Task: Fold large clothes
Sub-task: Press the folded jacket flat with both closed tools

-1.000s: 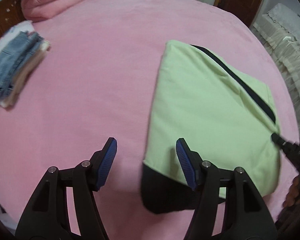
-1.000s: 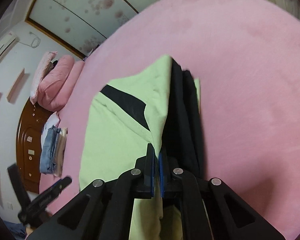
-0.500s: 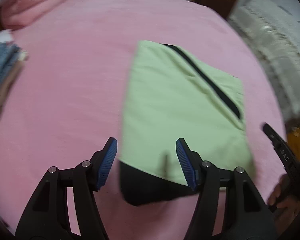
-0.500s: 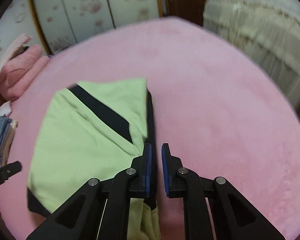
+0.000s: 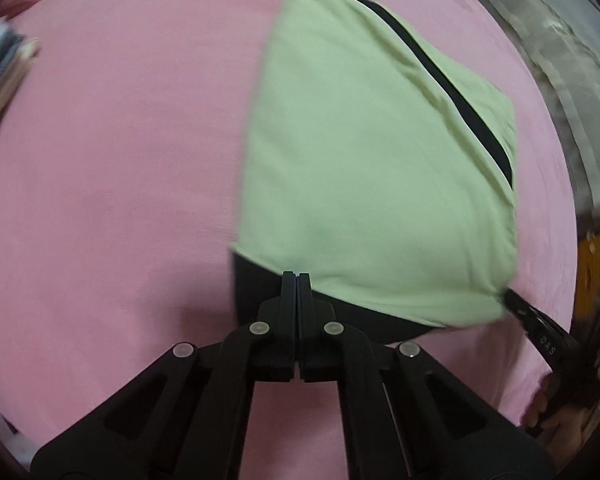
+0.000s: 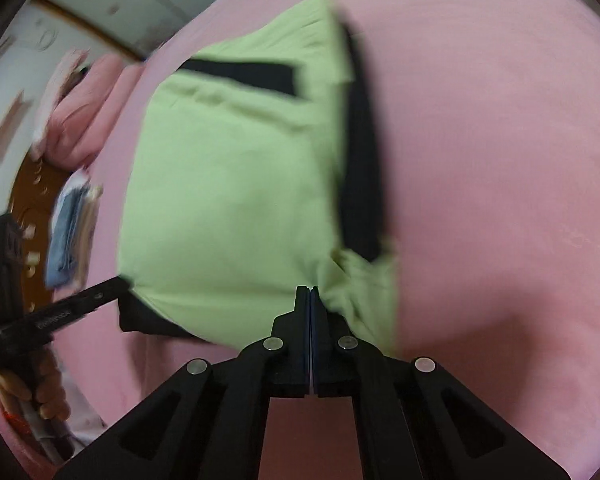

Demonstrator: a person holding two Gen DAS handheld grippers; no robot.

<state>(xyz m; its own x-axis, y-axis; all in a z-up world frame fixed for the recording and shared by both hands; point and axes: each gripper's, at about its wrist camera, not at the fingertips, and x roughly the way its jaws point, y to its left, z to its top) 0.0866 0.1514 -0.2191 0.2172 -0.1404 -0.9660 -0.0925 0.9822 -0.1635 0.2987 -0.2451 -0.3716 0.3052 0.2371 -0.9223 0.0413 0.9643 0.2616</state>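
A light green garment (image 5: 372,152) with a black stripe and black underlayer lies folded flat on the pink bed (image 5: 120,160). My left gripper (image 5: 298,276) points down at its near edge, where green meets black. Its jaws are closing and look shut, with that edge pinched between them. The right wrist view shows the left gripper (image 6: 124,282) at the garment's (image 6: 228,184) near left corner. My right gripper (image 6: 310,289) is closing too. Its jaws are together on bunched green fabric at the near right corner, where the right gripper (image 5: 506,296) also shows.
A stack of folded jeans and pale clothes (image 6: 70,236) lies at the bed's left edge, with rolled pink bedding (image 6: 88,112) beyond it. A beige lace-covered piece of furniture (image 5: 572,80) stands right of the bed. A hand (image 6: 40,396) grips the left tool.
The left jaws went from wide open to shut on the garment's near edge. The right gripper lowered the lifted garment, parted slightly, then shut at the near right corner. Both cameras came closer.
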